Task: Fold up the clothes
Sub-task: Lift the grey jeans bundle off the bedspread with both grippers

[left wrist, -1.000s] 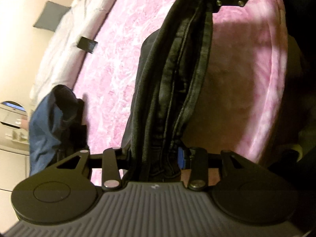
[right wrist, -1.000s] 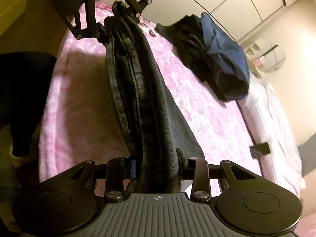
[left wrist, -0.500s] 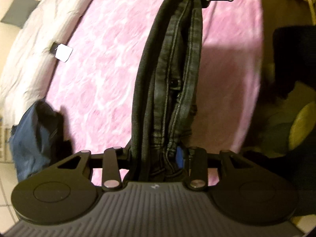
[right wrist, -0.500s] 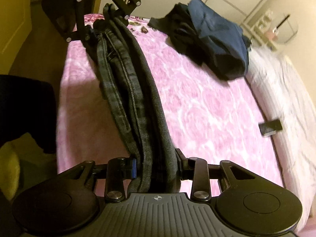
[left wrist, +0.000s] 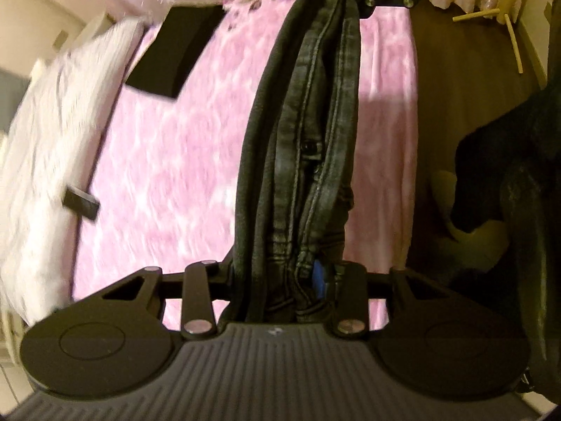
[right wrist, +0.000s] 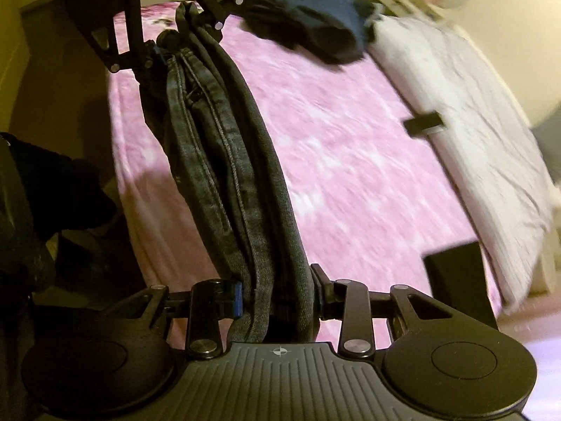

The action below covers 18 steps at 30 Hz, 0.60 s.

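Left gripper (left wrist: pixel 280 277) & right gripper (right wrist: pixel 277 298) each clamped on jeans (left wrist: pixel 308 147), stretched between them mid-frame over pink bed (left wrist: pixel 168 161). Blue clothes (right wrist: pixel 308 3) upper centre.

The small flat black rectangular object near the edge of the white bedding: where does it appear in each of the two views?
Left wrist view: the small flat black rectangular object lies at the left, where the white bedding meets the pink patterned blanket.
Right wrist view: it lies at the upper right, on the same border.
Shared landmark: the dark grey jeans stretched between both claws.
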Each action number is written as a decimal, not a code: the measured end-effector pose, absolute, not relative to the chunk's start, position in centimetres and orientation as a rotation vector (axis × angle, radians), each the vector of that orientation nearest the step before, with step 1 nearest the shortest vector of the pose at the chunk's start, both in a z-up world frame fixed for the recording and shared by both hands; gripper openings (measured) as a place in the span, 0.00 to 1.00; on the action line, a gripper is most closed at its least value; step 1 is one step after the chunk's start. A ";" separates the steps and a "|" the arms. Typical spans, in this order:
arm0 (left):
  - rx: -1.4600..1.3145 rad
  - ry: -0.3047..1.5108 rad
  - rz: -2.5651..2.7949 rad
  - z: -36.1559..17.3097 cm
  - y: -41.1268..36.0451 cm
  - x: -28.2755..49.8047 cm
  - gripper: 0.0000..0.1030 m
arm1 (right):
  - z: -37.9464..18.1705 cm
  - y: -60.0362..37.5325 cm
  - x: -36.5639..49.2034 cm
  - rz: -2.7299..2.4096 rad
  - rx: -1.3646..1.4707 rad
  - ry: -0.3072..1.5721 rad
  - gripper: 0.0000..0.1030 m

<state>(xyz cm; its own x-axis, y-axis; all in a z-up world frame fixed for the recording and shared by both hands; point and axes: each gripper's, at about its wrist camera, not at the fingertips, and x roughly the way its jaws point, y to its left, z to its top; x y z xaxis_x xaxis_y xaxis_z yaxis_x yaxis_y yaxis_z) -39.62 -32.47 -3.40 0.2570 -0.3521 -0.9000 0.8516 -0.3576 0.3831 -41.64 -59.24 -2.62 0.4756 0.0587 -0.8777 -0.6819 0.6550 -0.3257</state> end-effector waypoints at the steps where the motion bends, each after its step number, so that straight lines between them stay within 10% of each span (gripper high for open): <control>1: 1.420 0.489 -1.375 -3.1 -33.3 -40.6 0.34 | -2.2 -60.3 -42.3 0.494 -0.736 0.983 0.34; 18: 1.372 0.288 -1.671 -1.8 -44.6 -38.4 0.34 | 1.5 -68.6 -41.0 0.235 -0.675 1.139 0.34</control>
<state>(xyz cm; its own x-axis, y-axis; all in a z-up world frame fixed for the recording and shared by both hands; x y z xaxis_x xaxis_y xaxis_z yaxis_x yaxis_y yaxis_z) -38.38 -44.62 -1.76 0.0495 -0.4970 -0.8663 0.7583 -0.5458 0.3565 -40.98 -68.65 1.53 0.4194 -0.1595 -0.8937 -0.5005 0.7807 -0.3742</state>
